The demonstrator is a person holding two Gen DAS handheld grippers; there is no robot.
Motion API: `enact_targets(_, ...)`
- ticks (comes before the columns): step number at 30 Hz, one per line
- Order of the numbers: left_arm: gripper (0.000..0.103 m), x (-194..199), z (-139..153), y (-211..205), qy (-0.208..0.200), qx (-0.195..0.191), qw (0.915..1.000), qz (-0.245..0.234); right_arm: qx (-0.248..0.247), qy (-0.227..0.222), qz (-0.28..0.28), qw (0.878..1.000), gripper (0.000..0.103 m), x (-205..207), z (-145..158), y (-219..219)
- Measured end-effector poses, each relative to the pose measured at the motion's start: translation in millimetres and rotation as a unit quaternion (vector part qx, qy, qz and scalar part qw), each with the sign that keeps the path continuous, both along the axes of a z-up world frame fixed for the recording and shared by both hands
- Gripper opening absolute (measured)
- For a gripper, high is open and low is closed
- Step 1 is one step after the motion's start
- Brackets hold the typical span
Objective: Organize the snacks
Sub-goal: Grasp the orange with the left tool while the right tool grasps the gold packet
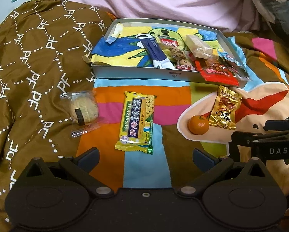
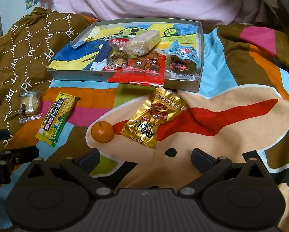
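A colourful bedspread (image 2: 231, 116) covers the bed, with a shallow grey box (image 2: 129, 77) (already holding several snack packets) at its far side. Nearer lie a yellow cracker packet (image 1: 137, 121), a gold snack pouch (image 2: 152, 118), a wrapped cookie (image 1: 83, 109) and a small orange (image 2: 102, 132). The left gripper (image 1: 145, 157) and right gripper (image 2: 144, 157) both hang wide apart, empty.

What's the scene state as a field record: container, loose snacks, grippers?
container: shallow grey cardboard box, several snack packets piled at its right end
loose on bedspread: round orange mandarin beside gold foil packet; yellow cracker bar; clear-wrapped round biscuit
left gripper: open, empty
right gripper: open, empty
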State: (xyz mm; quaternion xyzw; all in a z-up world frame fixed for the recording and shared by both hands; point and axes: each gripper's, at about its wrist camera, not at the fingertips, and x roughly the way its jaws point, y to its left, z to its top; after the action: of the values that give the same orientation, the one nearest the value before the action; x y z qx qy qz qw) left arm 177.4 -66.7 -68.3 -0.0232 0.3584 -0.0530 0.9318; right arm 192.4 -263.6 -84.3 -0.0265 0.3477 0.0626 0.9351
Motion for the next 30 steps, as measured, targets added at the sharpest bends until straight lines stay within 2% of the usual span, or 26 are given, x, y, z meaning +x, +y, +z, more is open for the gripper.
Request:
enact_targets(10, 0.102, 8.4, -0.8, -15.8, -0.020, 0.024, 0.9986, -0.042, 0.021, -0.002, 0.013, 1.000, 0.103, 10.3, 7.2, -4.2)
enact_targets(19, 0.102, 23.1, -6.1, -42.5, -0.049, 0.055, 0.9926, -0.097, 0.054, 0.017, 0.008, 0.998, 0.103, 27.9, 4.2, -29.3)
enact_targets(30, 0.102, 49.1, -18.1, -68.5, -0.053, 0.054, 0.9893, -0.124, 0.132, 0.024, 0.021, 0.991, 0.103, 55.1, -0.3, -50.3)
